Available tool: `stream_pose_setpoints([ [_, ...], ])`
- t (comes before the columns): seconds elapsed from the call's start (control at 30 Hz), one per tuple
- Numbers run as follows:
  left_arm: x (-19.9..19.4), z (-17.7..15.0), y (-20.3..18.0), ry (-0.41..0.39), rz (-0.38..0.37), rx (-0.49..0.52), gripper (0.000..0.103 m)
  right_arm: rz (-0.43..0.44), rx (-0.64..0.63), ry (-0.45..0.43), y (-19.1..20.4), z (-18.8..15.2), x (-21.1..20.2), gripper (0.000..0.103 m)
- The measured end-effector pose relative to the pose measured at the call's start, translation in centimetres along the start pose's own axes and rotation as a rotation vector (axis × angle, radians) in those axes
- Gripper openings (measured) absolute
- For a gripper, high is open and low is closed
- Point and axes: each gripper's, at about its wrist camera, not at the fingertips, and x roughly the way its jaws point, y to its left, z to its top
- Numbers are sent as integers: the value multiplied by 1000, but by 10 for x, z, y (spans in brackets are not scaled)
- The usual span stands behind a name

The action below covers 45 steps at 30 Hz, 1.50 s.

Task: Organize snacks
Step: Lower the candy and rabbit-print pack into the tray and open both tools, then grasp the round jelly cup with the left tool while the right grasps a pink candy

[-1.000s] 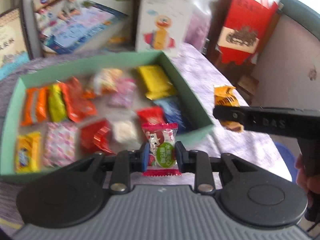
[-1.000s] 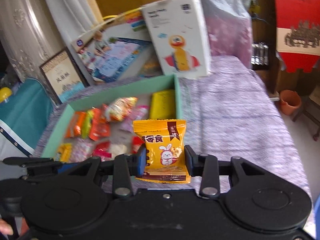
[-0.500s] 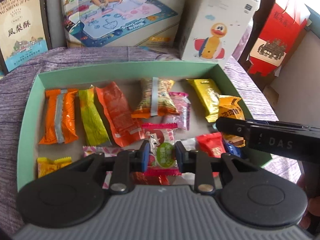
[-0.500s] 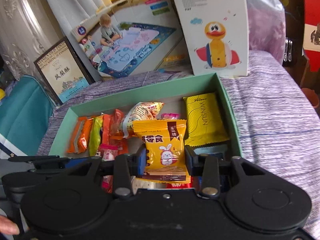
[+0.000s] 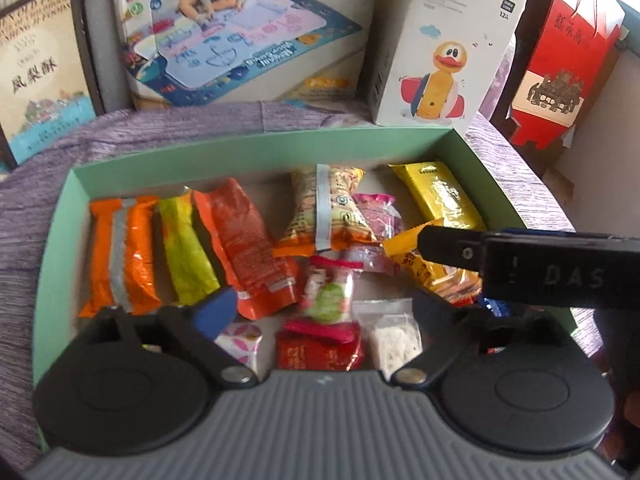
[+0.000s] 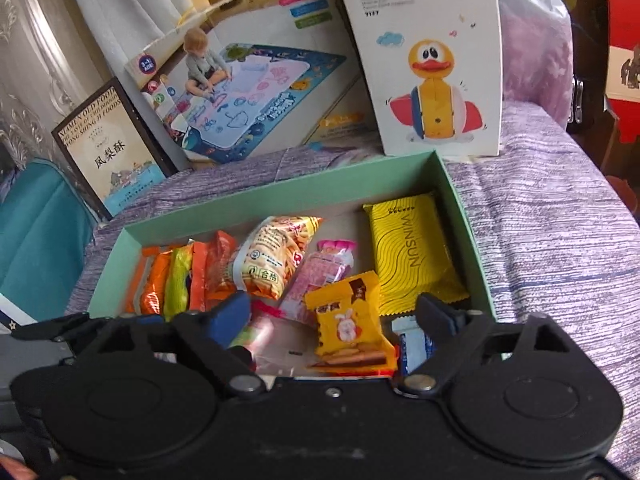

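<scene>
Both grippers hang over the green box [image 6: 460, 200]. The left gripper [image 5: 326, 304] is opening, its candy [image 5: 330, 290] loose at frame centre. The right gripper [image 6: 334, 312] is opening too, its yellow packet [image 6: 346, 322] free. Both snacks look light, crinkly and slippery, best pinched by the flat sides or crimped ends.

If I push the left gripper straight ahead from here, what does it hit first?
Most likely the small red-and-green candy packet lying between the opening jaws of the left gripper in the green box, though depth is hard to judge.
</scene>
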Motion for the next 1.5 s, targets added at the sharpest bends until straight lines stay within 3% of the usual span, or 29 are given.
stream_pose_setpoints([
  [0.1, -4, -1, 1, 12, 4, -20, 101, 4, 11, -3, 0, -1, -7, 103],
  [0.73, -96, -46, 6, -38, 1, -10, 103, 38, 50, -38, 21, -38, -85, 103],
  [0.9, -115, -68, 23, -42, 43, 8, 103, 62, 30, -23, 39, -60, -99, 103],
  [1.27, -121, -120, 78, 36, 105, -50, 103, 104, 1, 54, 69, -96, -94, 103],
  [1.5, -112, -149, 90, 99, 82, -89, 103, 103, 7, 106, 75, -113, -80, 103],
])
